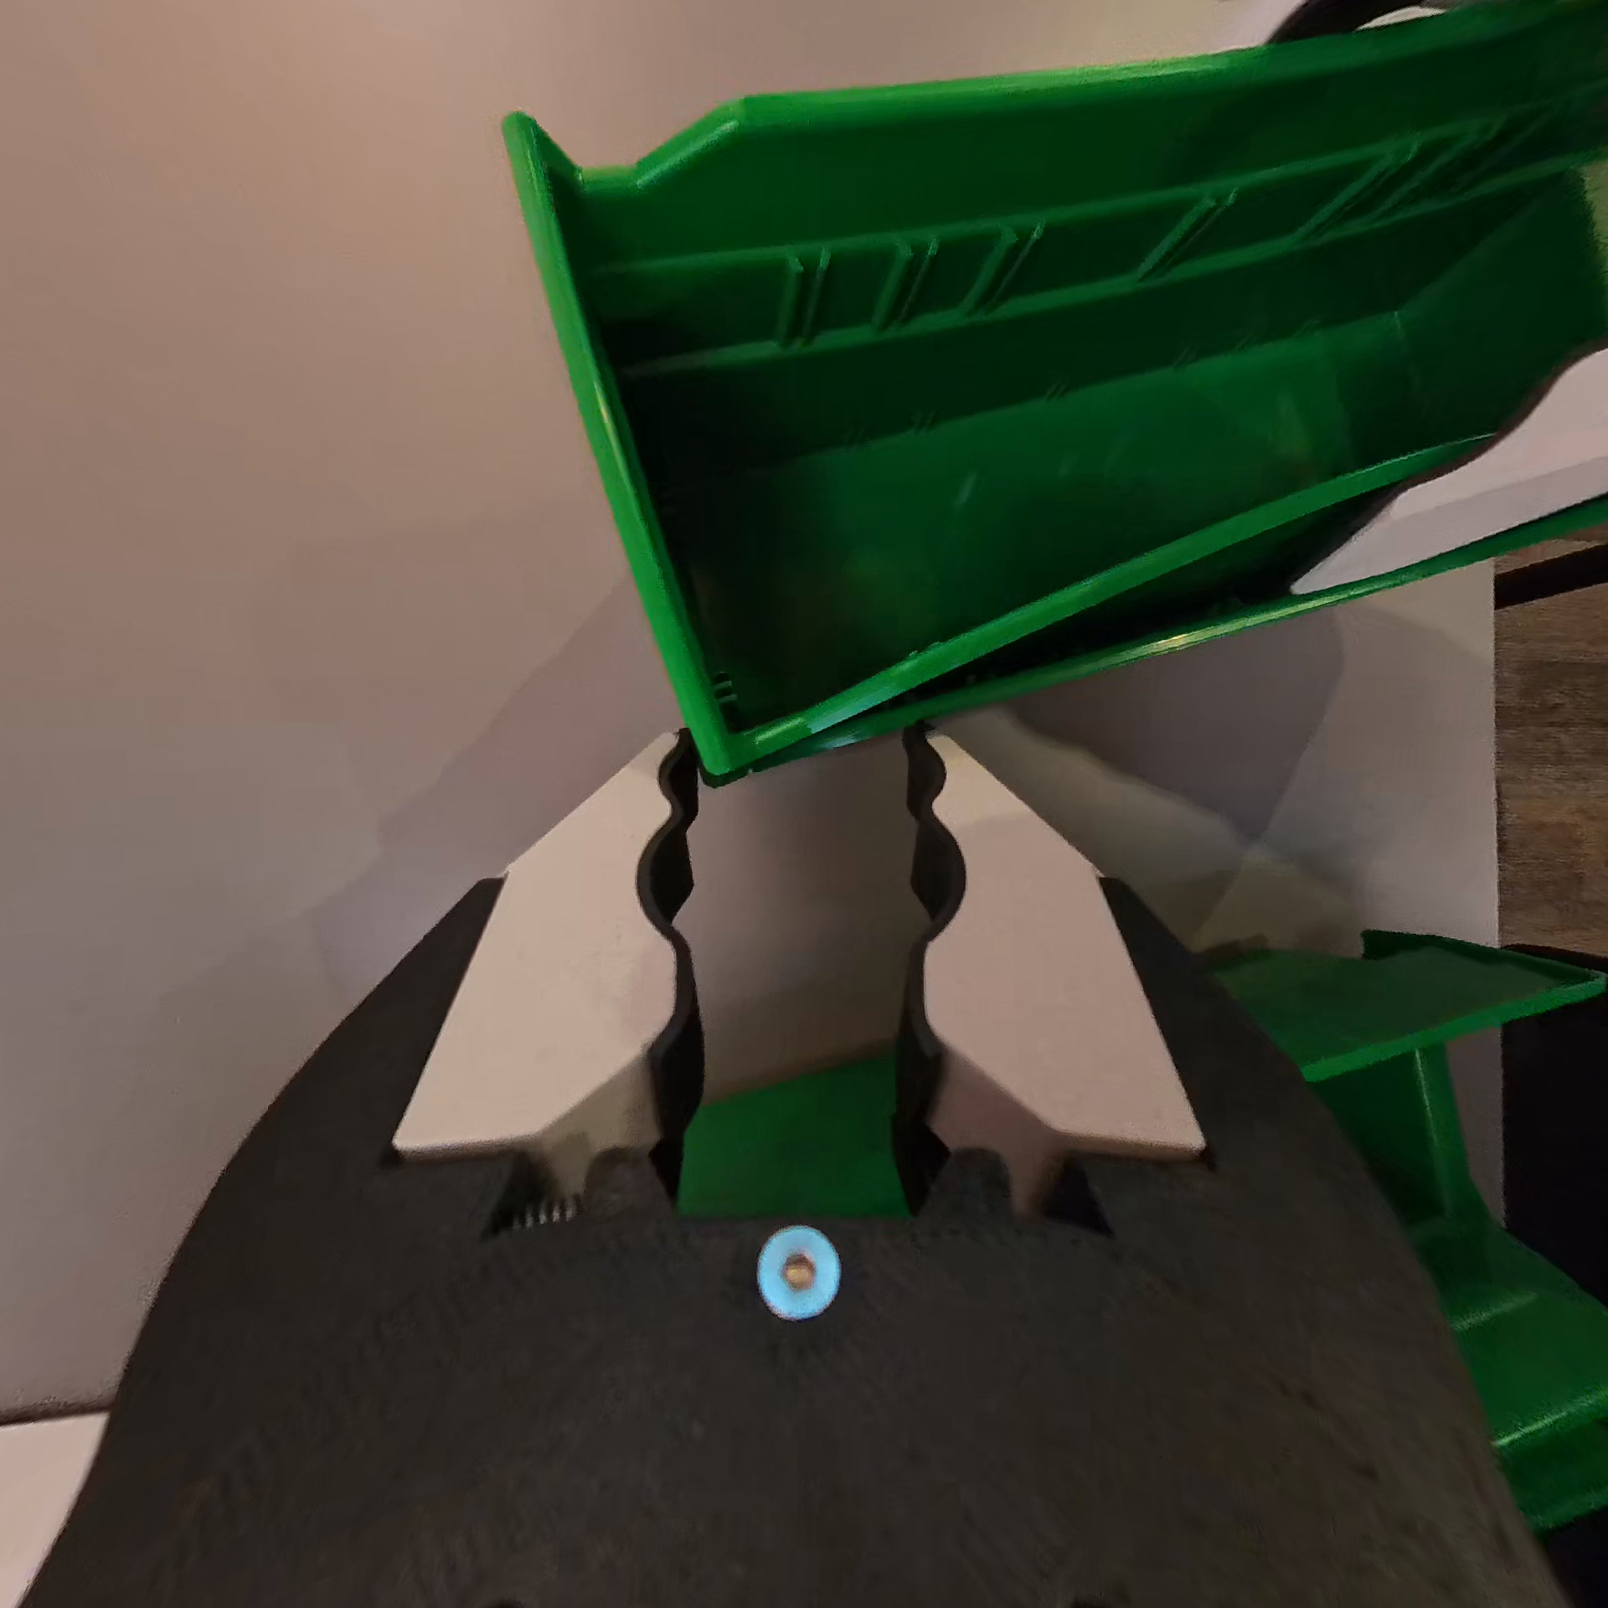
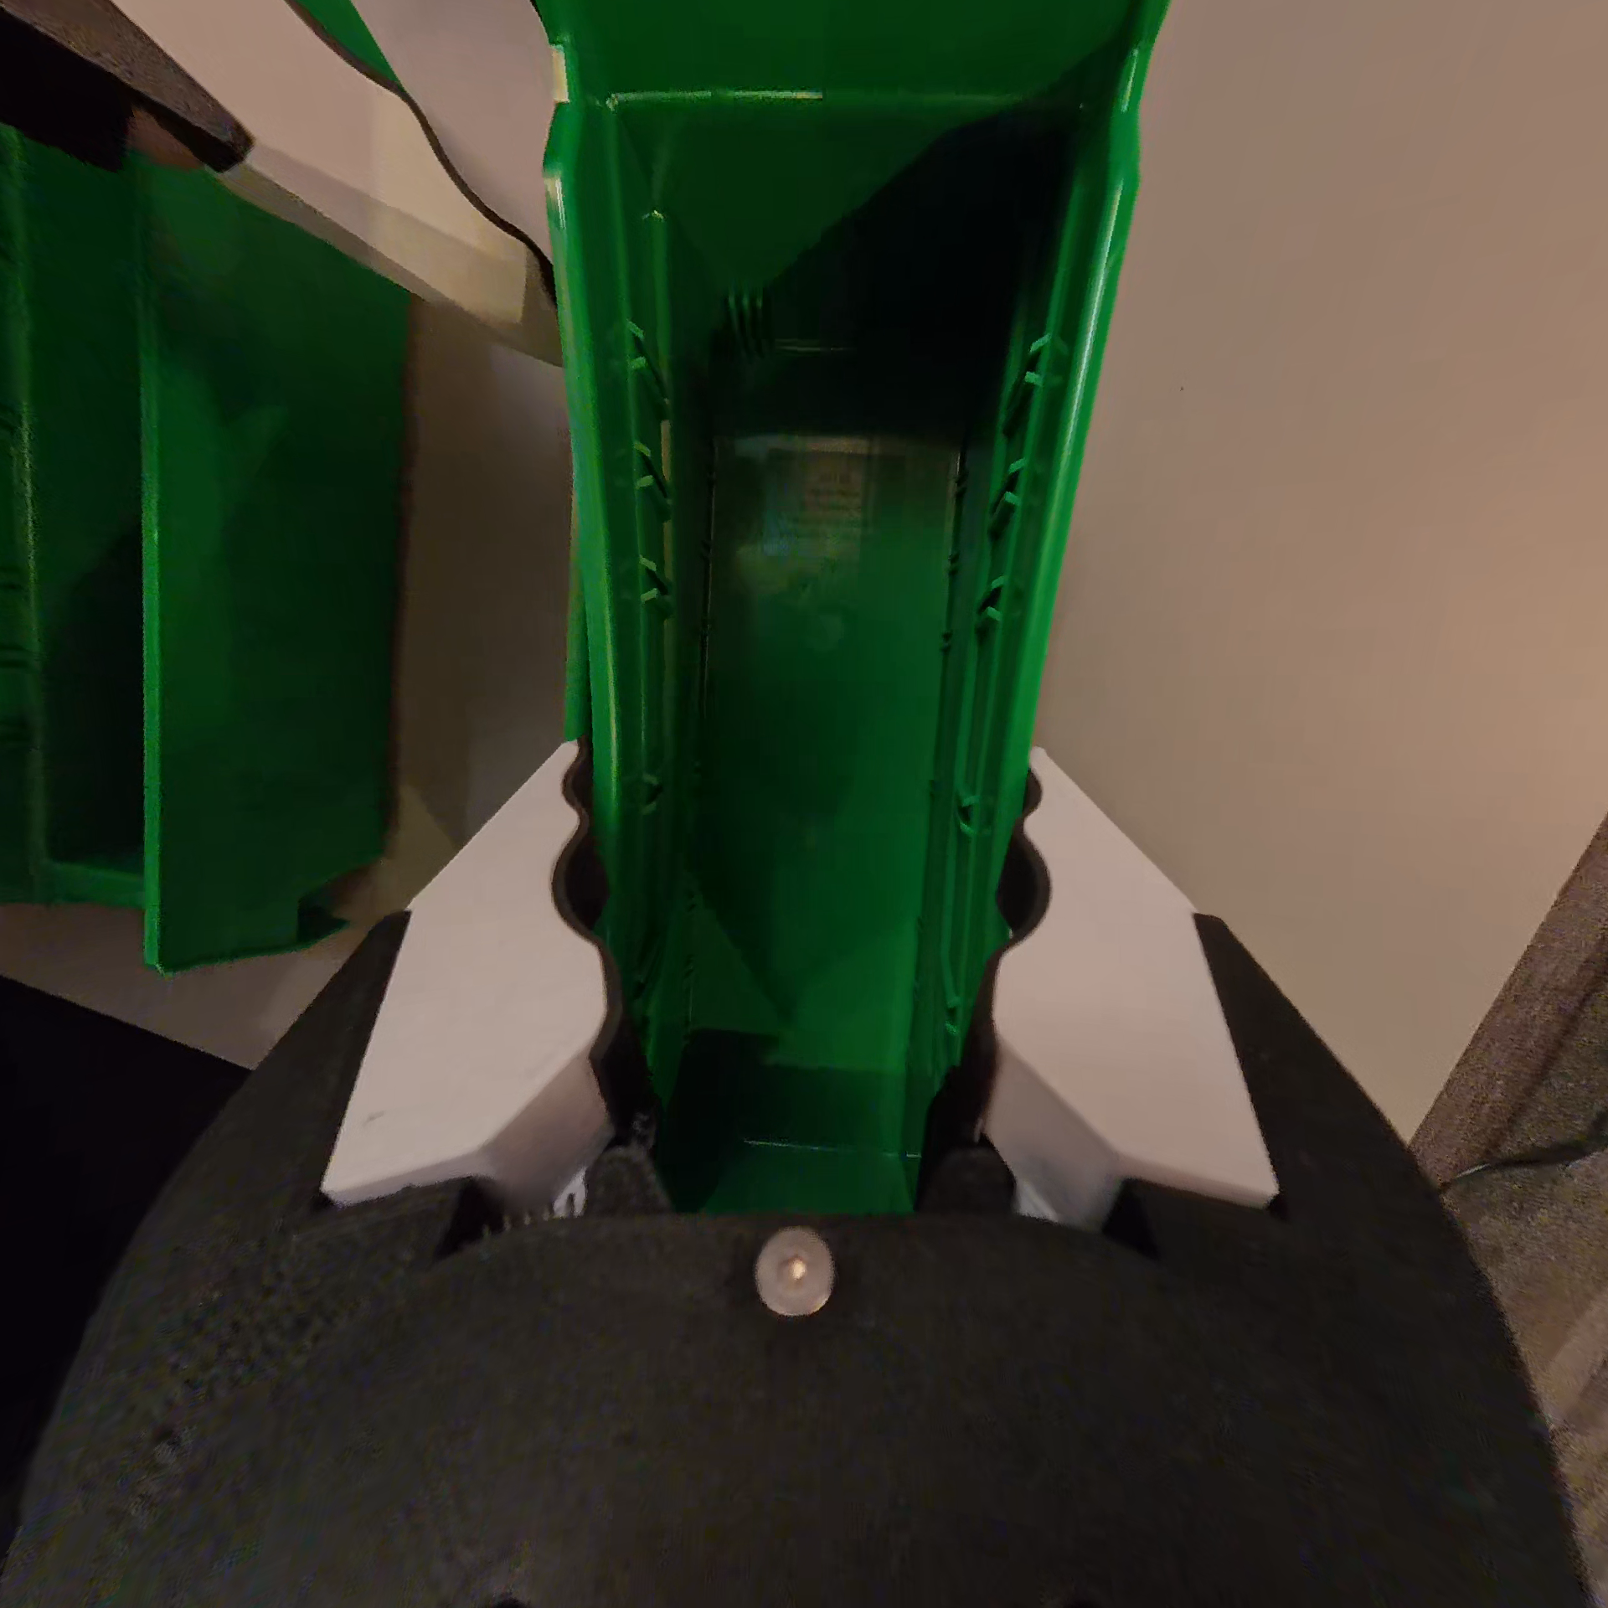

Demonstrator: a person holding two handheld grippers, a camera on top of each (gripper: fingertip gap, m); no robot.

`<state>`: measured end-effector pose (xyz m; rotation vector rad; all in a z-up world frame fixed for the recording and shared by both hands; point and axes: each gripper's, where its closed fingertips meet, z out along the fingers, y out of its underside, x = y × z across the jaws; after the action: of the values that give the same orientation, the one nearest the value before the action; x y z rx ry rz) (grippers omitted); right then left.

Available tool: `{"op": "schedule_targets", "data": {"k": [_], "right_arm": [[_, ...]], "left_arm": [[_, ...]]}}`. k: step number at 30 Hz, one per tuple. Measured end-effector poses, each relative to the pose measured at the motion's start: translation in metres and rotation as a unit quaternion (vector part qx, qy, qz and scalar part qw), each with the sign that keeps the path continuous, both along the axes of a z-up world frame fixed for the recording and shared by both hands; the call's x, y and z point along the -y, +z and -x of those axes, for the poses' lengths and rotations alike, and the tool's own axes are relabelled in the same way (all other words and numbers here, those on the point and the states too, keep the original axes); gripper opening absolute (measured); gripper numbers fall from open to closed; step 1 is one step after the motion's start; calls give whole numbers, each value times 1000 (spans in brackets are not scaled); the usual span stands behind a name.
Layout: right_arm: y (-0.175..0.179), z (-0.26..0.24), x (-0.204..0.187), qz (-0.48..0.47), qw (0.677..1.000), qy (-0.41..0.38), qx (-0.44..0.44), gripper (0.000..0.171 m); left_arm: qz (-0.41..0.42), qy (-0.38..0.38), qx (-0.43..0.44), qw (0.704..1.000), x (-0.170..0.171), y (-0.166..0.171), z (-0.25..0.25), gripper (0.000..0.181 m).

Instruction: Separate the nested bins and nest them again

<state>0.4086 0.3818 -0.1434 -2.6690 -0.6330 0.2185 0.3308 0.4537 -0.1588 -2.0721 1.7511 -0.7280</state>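
While your right gripper clamps the lifted green bin by its two long side walls, its white fingers press the outer ribs on either side, and you look straight down the bin's open length to the far end wall. That bin is off the surface and tilted. In the left wrist view it hangs up and to the right, its near lower corner dipping to just above your left gripper, right at the tip of the left-hand finger; whether the plastic touches the black pad there, you cannot tell.

Your left gripper stands with its jaws apart and holds nothing. Between its fingers, down low, a strip of green shows, and a second green bin lies below and to the right of it, rim edge jutting outward. The right wrist view shows this second bin well to the left of the held one, a pale gap between them.

To the left of the lifted bin, the plain wall leaves open space. On the right side of the right wrist view, wall gives way to grey carpet at the lower corner.
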Motion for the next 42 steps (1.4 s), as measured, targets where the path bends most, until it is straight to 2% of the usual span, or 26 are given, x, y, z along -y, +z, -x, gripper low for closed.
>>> {"op": "schedule_targets", "data": {"k": [15, 18, 22, 25, 28, 33, 42], "right_arm": [[-3, 0, 5, -41, 998, -28, -39, 91], [-5, -2, 8, -13, 999, -29, -32, 106], [-4, -3, 5, 10, 1000, -15, -15, 117], [5, -2, -8, 8, 1000, -15, -22, 119], [-2, 3, -20, 27, 1000, 6, -10, 122], [-4, 10, -38, 33, 999, 8, -17, 110], [2, 9, -39, -2, 998, -13, -65, 98]], "left_arm": [[4, -12, -6, 1000, 3, 1, -6, 45], [4, -15, -2, 1000, 5, 3, -8, 45], [0, -17, -13, 1000, 4, -1, -7, 42], [-3, -20, -9, 1000, 4, 0, -8, 41], [-5, -20, -9, 1000, 3, 0, -10, 41], [-7, -16, -15, 1000, -2, 0, -10, 41], [2, -21, -8, 1000, -3, 1, -12, 40]]}}
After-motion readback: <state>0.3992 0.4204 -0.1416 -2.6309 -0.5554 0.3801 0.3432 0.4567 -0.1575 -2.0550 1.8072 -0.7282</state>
